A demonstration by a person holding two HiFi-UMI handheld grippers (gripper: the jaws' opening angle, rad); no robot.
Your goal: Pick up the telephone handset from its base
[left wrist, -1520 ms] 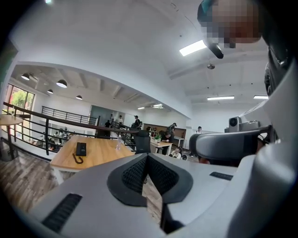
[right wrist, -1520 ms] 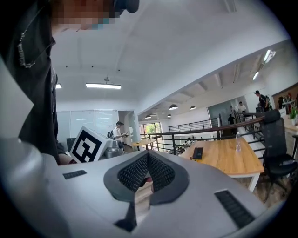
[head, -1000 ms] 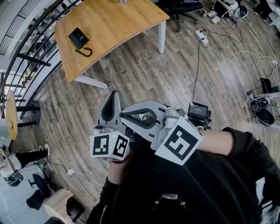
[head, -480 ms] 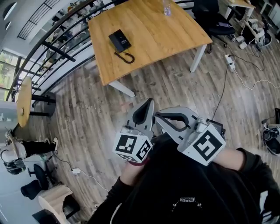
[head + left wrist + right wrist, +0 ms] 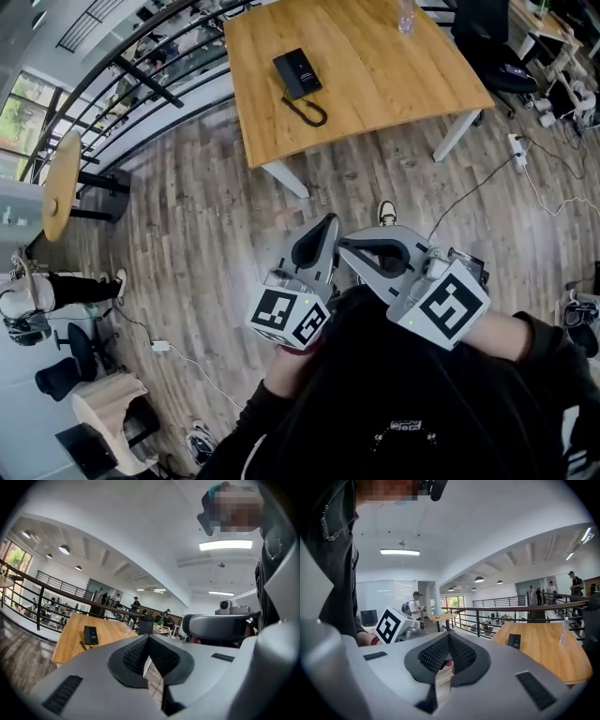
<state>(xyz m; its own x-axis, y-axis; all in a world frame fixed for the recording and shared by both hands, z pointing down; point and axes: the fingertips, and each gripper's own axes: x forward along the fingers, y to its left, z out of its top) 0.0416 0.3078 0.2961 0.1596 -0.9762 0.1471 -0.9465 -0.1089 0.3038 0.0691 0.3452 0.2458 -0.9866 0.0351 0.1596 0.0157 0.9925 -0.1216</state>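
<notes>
A black telephone (image 5: 298, 72) with its handset on the base lies on the wooden table (image 5: 375, 75), and its cord loops toward the table's near edge. It shows small and far in the left gripper view (image 5: 90, 634) and the right gripper view (image 5: 514, 641). Both grippers are held close to the person's chest, over the floor and well short of the table. My left gripper (image 5: 327, 222) points toward the table, shut with nothing in it (image 5: 148, 637). My right gripper (image 5: 344, 245) lies beside it, its jaws meeting at the tip, also with nothing held (image 5: 449, 633).
A clear bottle (image 5: 405, 14) stands at the table's far side. A black railing (image 5: 141, 80) runs left of the table, with a round side table (image 5: 58, 183) beyond it. Office chairs (image 5: 497, 56) and cables (image 5: 525, 169) lie to the right on the wood floor.
The table and telephone have shifted right and grown nearer in the head view as the person walks toward them. Both grippers stay shut and side by side.
</notes>
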